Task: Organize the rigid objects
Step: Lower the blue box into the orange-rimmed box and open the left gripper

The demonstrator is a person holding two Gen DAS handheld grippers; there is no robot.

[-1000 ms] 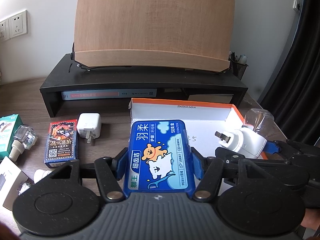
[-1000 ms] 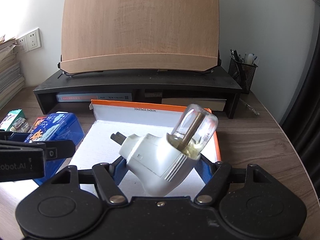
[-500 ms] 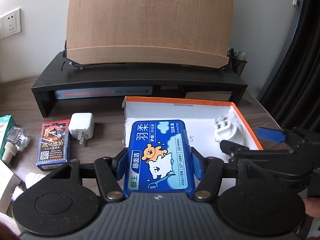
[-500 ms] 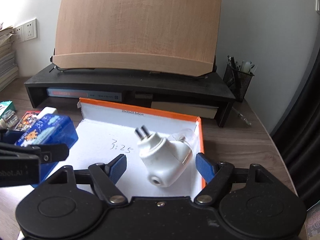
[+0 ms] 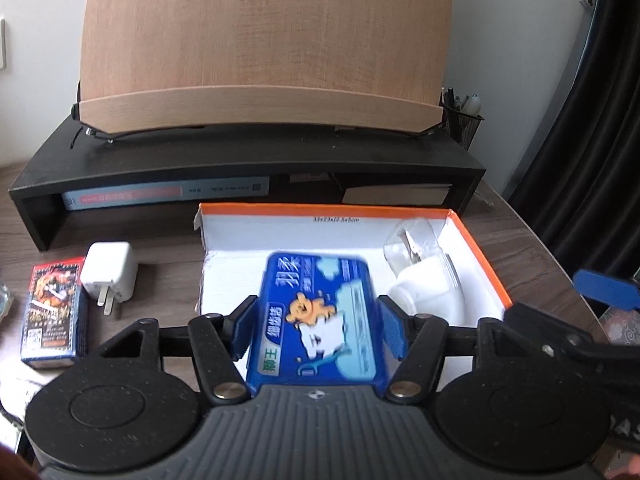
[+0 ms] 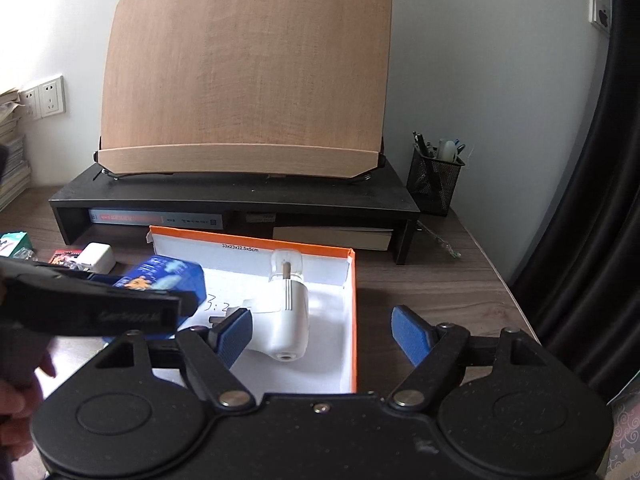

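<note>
1. the left tool (image 5: 320, 330) is clamped on a blue floss-pick box (image 5: 318, 320), its blue pads pressing the box's two long sides; the box is blurred in the left wrist view.
2. the blue floss-pick box is held over the left half of the orange-rimmed tray (image 5: 478, 248), above its white floor; whether it touches that floor cannot be told.
3. the right tool (image 6: 326, 330) is spread wide with nothing between its pads, just in front of the tray's near right part.
4. a white plug-in device with a clear cap (image 6: 286, 312) lies on its side inside the tray, in the right half, cap toward the tray's far wall, free of both tools.
5. left of the tray, on the worktop (image 6: 432, 292), a white charger (image 5: 110, 276) lies with its prongs pointing toward the near edge, and a card pack (image 5: 54, 312) sits just left of it.
6. behind the tray stands a black riser (image 6: 240, 196) carrying a wooden book stand (image 6: 244, 92); a mesh pen cup (image 6: 434, 182) sits right of the riser.
</note>
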